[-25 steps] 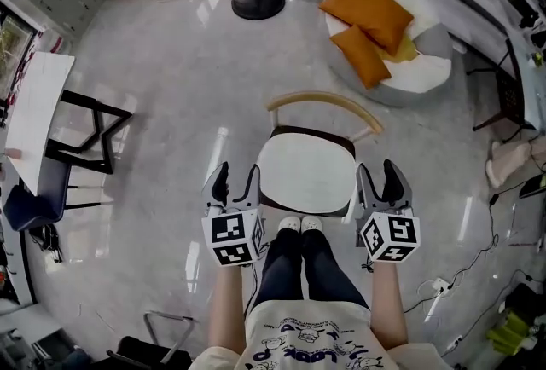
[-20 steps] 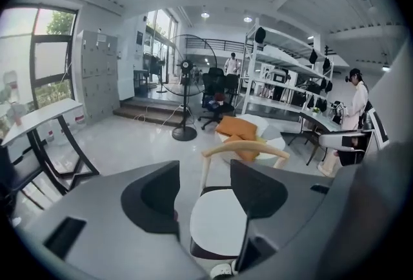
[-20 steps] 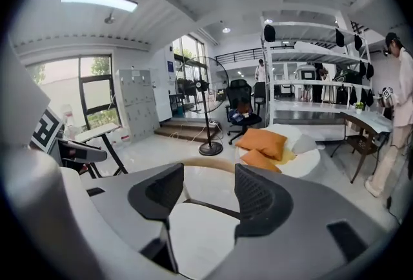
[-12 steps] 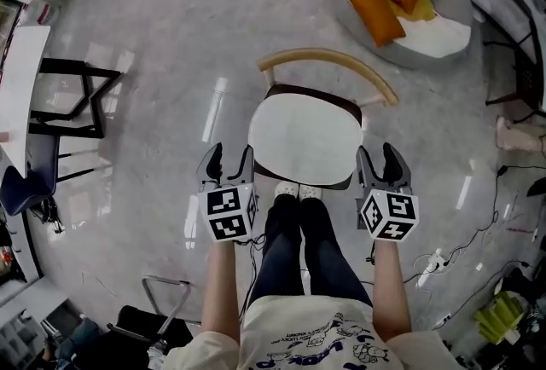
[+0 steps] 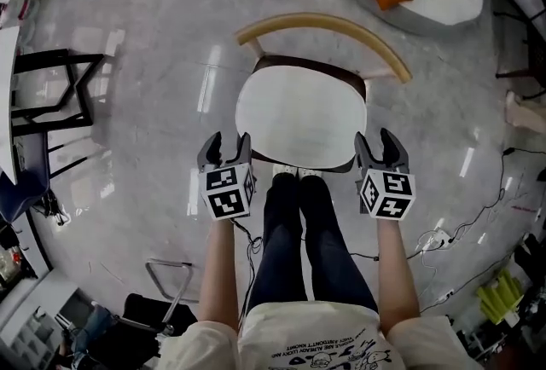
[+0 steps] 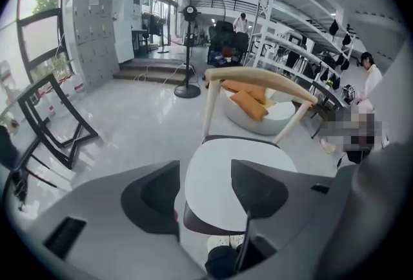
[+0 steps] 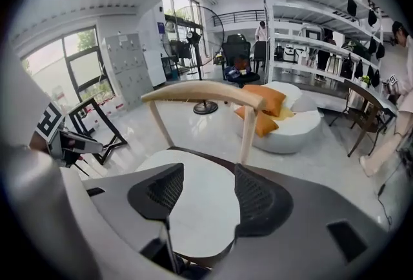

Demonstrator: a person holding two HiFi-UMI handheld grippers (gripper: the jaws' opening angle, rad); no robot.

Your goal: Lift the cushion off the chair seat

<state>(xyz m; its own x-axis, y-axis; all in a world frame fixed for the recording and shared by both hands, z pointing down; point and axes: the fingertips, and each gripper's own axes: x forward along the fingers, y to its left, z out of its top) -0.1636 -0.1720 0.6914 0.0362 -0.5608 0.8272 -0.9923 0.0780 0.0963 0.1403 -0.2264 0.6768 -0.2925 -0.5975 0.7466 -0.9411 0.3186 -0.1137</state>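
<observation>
**Both hand-held grippers released, flanking the chair seat.**

My left hand-held gripper (image 5: pixel 228 143) and right hand-held gripper (image 5: pixel 376 141) each hold their jaws apart, with nothing between the pads. The white cushion (image 5: pixel 300 114) lies flat on the seat of the chair (image 5: pixel 324 22), in front of the curved wooden backrest. The left unit sits just beside the cushion's front left corner and the right unit just beside its front right corner. Neither touches the cushion.

Head view is looking steeply down; both gripper views are facing forward, close in, sharing the chair (image 5: pixel 316 19).
</observation>
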